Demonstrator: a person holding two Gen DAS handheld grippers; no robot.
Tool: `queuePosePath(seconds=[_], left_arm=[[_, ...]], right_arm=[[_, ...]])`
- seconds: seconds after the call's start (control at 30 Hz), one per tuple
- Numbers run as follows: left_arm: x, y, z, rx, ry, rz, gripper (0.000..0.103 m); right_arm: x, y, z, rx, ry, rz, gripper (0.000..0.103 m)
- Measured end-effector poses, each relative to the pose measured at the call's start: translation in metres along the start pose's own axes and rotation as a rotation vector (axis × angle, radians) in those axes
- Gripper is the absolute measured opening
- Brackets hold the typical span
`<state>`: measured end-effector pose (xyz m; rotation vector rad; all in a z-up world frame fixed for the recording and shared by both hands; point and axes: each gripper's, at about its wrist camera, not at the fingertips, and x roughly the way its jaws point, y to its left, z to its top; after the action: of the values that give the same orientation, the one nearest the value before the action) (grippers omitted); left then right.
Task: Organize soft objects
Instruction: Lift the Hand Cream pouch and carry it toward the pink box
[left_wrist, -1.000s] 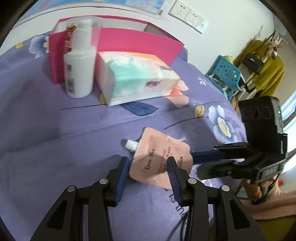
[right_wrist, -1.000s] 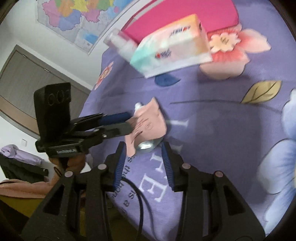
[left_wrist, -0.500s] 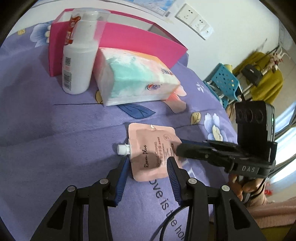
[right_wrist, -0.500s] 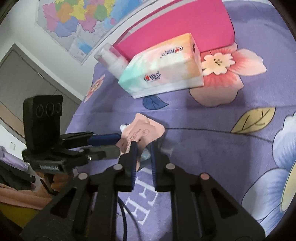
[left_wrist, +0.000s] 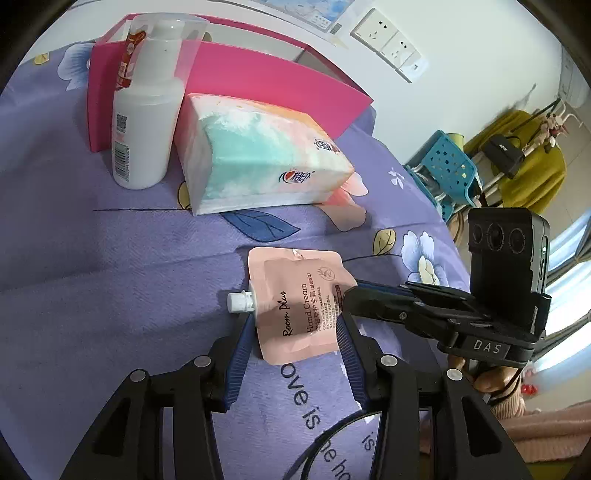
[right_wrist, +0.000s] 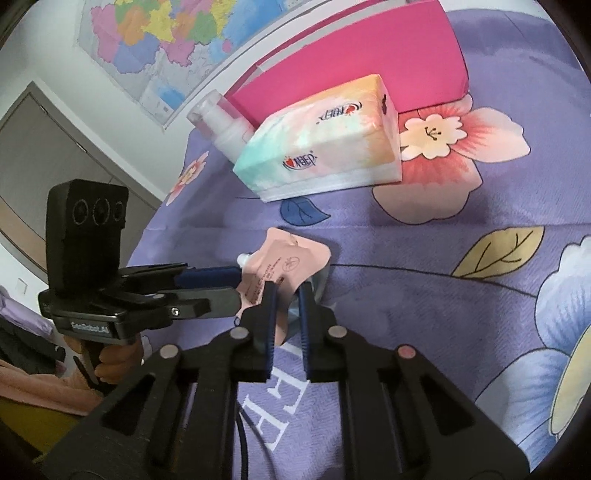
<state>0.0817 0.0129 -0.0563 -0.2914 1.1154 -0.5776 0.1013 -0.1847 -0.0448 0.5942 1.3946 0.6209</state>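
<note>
One pink pouch (left_wrist: 299, 302), printed "Hand Cream", is seen on the purple flowered cloth (left_wrist: 92, 277); in the left wrist view its long axis runs from 6 to 12 o'clock, and its white capped spout (left_wrist: 239, 301) points toward 9 o'clock. The pouch is flat and soft, crumpled where it is pinched. The left tool (left_wrist: 295, 338) is set narrow around the pouch's lower end, its jaws opening, one pad beside the spout and one at the opposite edge; pressing contact cannot be confirmed. The right tool (right_wrist: 286, 295), nearly closed, is clamped on the pouch's edge at 3 o'clock. At 11 o'clock from the pouch, one tissue pack (left_wrist: 262, 155), one white pump bottle (left_wrist: 146, 122) and one pink box (left_wrist: 258, 70) are grouped together.
</note>
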Motion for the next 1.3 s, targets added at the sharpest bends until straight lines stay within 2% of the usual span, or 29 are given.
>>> queuePosePath(seconds=[0.2,0.47,1.0,1.3], left_arm=[[-0.010,-0.014,0.005,0.031,-0.036,0.003,0.046],[-0.020,-0.031,0.014,0.088,-0.077,0.044,0.046],[-0.031,-0.038,0.020,0.121,-0.113,0.061,0.046],[-0.042,-0.046,0.034,0.147,-0.155,0.071,0.046]], right_arm=[[-0.013,0.005,0.005,-0.017,-0.034,0.005,0.014],[-0.027,0.017,0.013,-0.060,-0.077,0.000,0.014],[-0.034,0.023,0.022,-0.089,-0.110,0.000,0.014],[-0.041,0.028,0.038,-0.112,-0.145,-0.002,0.014]])
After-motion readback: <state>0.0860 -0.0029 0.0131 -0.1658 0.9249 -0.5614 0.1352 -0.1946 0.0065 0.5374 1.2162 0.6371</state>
